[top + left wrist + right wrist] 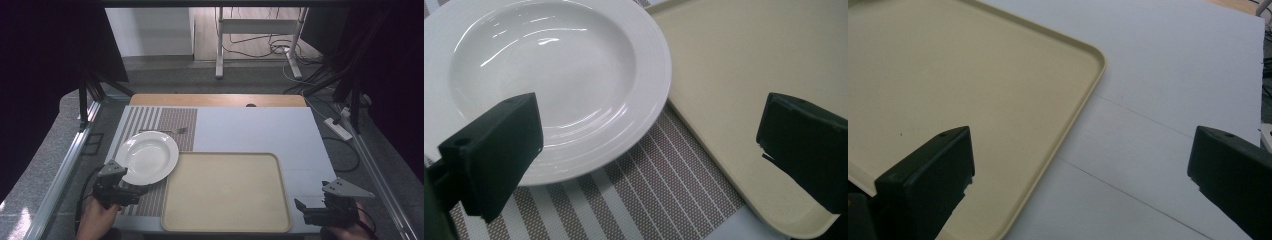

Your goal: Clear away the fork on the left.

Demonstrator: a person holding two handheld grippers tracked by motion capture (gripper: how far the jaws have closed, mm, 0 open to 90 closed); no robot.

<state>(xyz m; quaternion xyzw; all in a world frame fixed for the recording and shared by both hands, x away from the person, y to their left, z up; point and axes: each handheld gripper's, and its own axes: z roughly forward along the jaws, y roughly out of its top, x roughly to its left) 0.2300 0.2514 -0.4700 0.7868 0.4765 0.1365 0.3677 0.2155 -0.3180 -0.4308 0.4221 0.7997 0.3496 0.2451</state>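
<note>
A white deep plate (148,156) (544,80) rests on a striped placemat (170,125) (649,190) at the left of the table. A fork (167,131) lies on the mat just behind the plate. A beige tray (227,192) (744,75) (948,85) sits empty in the middle front. My left gripper (140,190) (649,145) hovers open at the plate's near rim, one jaw over the plate and the other over the tray's edge. My right gripper (300,207) (1080,170) is open beside the tray's right front corner, holding nothing.
A white board (260,130) (1173,75) covers the table to the right of the mat. A wooden strip (215,100) runs along the far edge. Metal frame rails (65,165) flank the table. A power strip (338,128) and cables lie on the floor at the right.
</note>
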